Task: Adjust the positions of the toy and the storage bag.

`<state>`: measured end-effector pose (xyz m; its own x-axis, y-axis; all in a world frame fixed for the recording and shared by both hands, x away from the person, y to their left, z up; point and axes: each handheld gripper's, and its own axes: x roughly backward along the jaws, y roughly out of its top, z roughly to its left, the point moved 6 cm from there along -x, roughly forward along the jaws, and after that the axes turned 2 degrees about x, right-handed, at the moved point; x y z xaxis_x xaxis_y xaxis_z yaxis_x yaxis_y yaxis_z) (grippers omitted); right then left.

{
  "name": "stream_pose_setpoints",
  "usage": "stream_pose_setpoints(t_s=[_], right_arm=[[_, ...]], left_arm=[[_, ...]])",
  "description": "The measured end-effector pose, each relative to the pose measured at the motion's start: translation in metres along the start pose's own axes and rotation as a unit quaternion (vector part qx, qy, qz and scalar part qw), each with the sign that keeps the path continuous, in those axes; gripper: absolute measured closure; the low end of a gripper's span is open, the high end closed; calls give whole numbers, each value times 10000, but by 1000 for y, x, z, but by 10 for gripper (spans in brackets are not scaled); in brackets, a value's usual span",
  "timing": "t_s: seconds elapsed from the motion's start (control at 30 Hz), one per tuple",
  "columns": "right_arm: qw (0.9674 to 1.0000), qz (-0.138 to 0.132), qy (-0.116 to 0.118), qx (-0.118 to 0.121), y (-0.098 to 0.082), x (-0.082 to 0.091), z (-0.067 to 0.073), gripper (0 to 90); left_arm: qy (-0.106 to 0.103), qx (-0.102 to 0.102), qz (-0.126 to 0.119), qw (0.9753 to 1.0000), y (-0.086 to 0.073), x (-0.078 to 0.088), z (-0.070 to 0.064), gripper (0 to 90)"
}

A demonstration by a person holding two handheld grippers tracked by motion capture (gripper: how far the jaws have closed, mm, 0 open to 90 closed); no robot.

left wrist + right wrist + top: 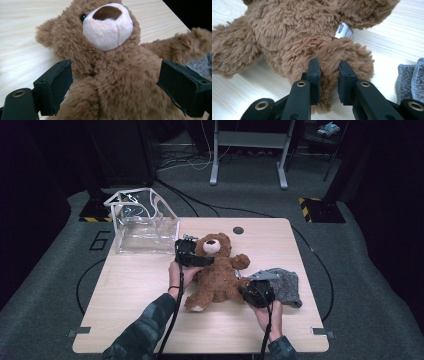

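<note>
A brown teddy bear (217, 275) lies on its back in the middle of the wooden table (125, 320), head toward the far side. My left gripper (206, 260) is at the bear's left, by its neck and shoulder. In the left gripper view the bear (107, 27) is close up, and the left gripper (115, 87) is open, its jaws wide on either side of the chest without pressing. My right gripper (246, 289) is at the bear's lower right. In the right gripper view it (329, 72) is shut on a furry leg of the bear (294, 27).
A grey knitted cloth (287, 285) lies on the table just right of the right gripper. A clear plastic bag (142, 222) with white trim stands open at the table's far left corner. A small dark round hole (238, 230) sits near the far edge.
</note>
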<state>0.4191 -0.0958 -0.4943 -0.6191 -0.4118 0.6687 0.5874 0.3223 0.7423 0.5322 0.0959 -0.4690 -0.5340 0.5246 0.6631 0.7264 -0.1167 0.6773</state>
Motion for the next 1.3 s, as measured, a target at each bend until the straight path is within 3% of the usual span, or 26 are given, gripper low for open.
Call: stream_pose_setpoints(t_s=[0.2, 0.47, 0.6, 0.63, 0.7, 0.77, 0.8, 0.83, 0.93, 0.97, 1.0, 1.07, 1.17, 1.2, 1.3], right_arm=[[10000, 47, 9, 30, -4, -5, 1, 750], [9999, 126, -9, 24, -6, -9, 1, 752], [9998, 173, -3, -40, -8, -11, 3, 753], [9998, 189, 20, 81, -9, -11, 1, 753], [9998, 194, 28, 82, -10, -13, 2, 754], [9997, 239, 23, -52, -12, -14, 4, 754], [9997, 224, 39, 68, -13, -15, 2, 754], [9997, 233, 70, 21, -13, -15, 2, 754], [9996, 258, 53, -92, -14, -17, 1, 753], [9996, 253, 40, -128, -14, -17, 1, 751], [9997, 223, 65, 23, -14, -17, -2, 744], [9996, 227, 112, -96, -14, -16, -2, 721], [9998, 112, 82, -144, -12, -12, -6, 627], [9996, 64, 97, -252, -12, -10, -6, 569], [9997, -72, 39, -226, -14, -2, -10, 324]], left_arm=[[211, 28, 105, 9997, 7, -15, -3, 111], [292, 97, 275, 9991, 12, -38, -13, 102], [534, 123, 357, 9979, 7, -54, -14, 93], [522, 148, 400, 9977, 5, -58, -13, 88], [503, 267, 394, 9976, 0, -64, -10, 68], [515, 245, 401, 9976, -1, -67, -11, 66], [528, 202, 438, 9974, -1, -68, -11, 68], [552, 147, 468, 9973, -2, -70, -11, 72], [525, 216, 501, 9971, -7, -76, -11, 149], [521, 169, 480, 9973, -8, -76, -12, 189], [496, 79, 456, 9977, -8, -76, -13, 254], [506, -4, 431, 9978, -9, -75, -14, 364], [485, -138, 321, 9982, -9, -72, -14, 485], [474, -174, 297, 9983, -10, -70, -14, 510], [404, -219, 123, 9989, -10, -66, -12, 557]])
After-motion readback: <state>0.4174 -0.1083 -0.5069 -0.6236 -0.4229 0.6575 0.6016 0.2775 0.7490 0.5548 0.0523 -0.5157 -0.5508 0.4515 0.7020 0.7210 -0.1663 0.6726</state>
